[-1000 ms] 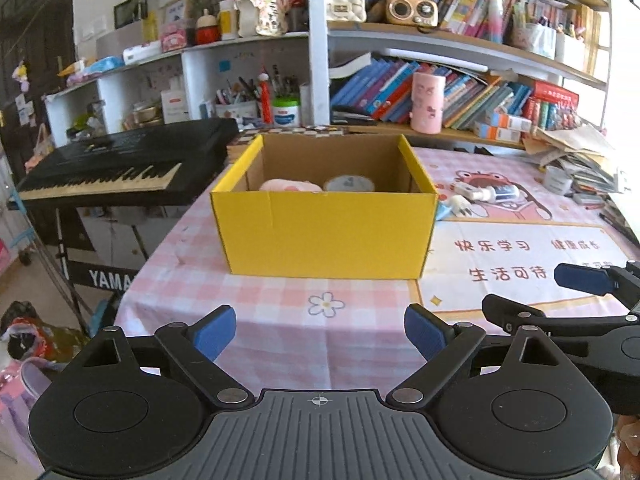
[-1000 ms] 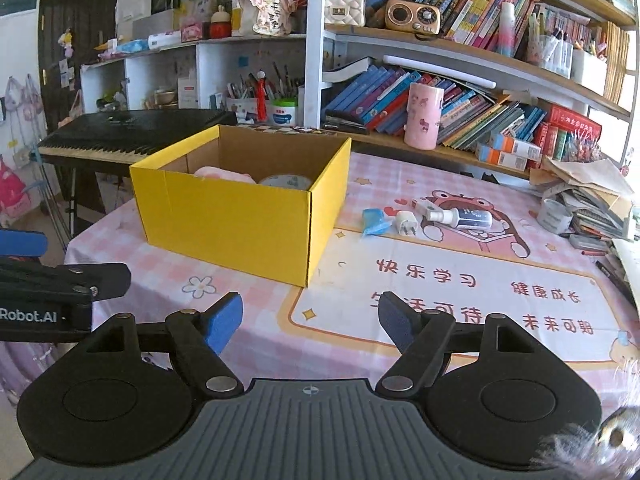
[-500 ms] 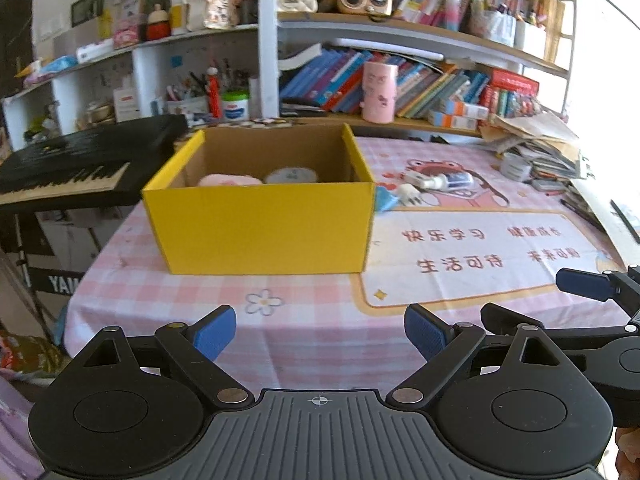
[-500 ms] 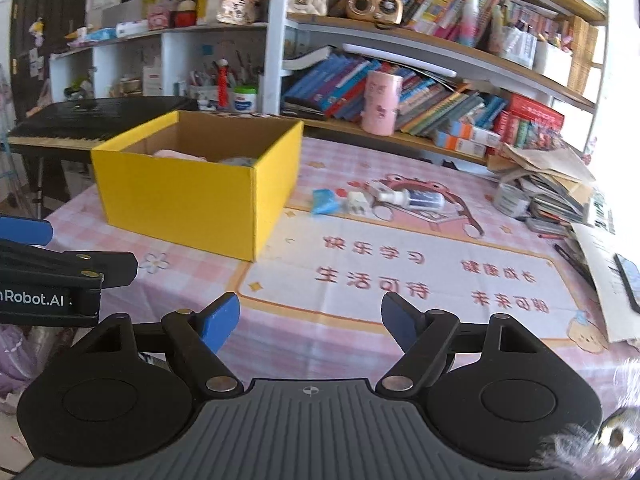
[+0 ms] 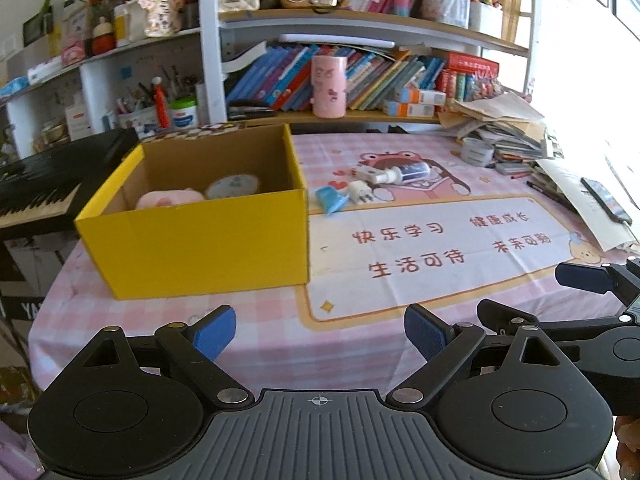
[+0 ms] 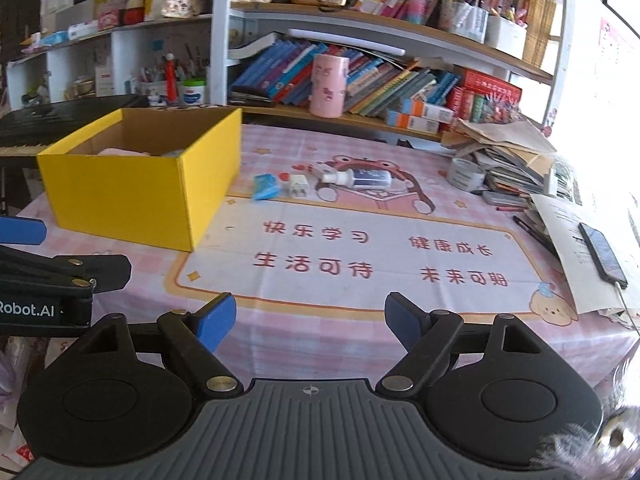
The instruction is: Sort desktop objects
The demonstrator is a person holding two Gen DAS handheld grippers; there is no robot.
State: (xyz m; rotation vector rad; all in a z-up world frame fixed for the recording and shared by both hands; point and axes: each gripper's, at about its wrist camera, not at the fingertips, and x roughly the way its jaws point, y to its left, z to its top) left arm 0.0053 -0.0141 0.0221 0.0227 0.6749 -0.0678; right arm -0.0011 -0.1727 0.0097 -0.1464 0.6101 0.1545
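Both empty and spread wide, the right gripper [image 6: 308, 322] (nearer than the left gripper [image 5: 320, 334]) has the spray bottle [image 6: 362, 178] well ahead, slightly rightward, its long axis crosswise.

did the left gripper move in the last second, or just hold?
Yes. In its own view the yellow box has slid from centre to the left, so the left gripper swung right, toward the small items on the mat.

Desk mat [image 6: 360, 248] on surface: 快乐学习, 健康成长, 生活可待, 未来可期. Left tool [image 6: 40, 308] body: "Robot.AI", start cut off. Keyboard stand [image 5: 24, 312]: "YA", partial.
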